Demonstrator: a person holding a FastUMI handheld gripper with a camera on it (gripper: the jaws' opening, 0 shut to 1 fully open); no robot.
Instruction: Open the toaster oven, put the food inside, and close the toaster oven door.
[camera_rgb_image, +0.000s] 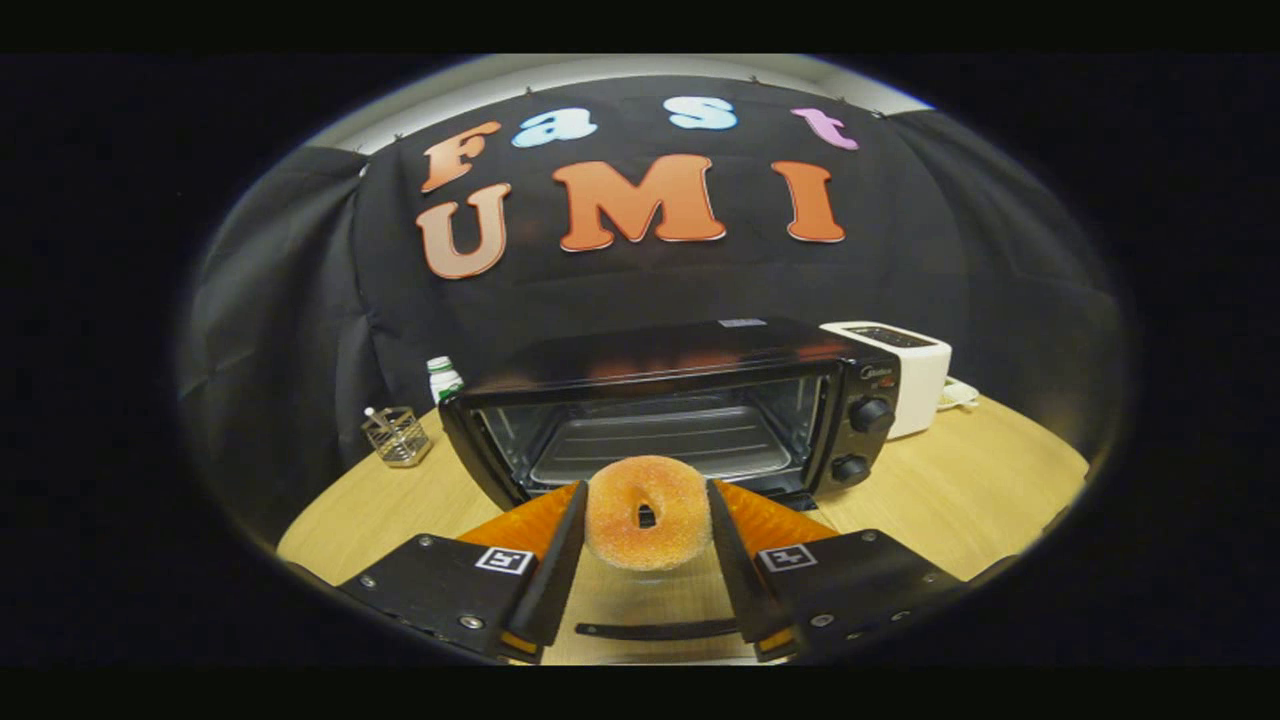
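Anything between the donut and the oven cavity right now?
Nothing visible. The tongs are shut on the sugared donut, held upright just in front of the toaster oven. Its door is folded down beneath the tongs, and the tray inside looks bare.

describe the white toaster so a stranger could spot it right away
Find the black toaster oven with its door open on the wooden table. The boxy white toaster stands at its knob side, beyond the sugared doughnut held in the gripper.
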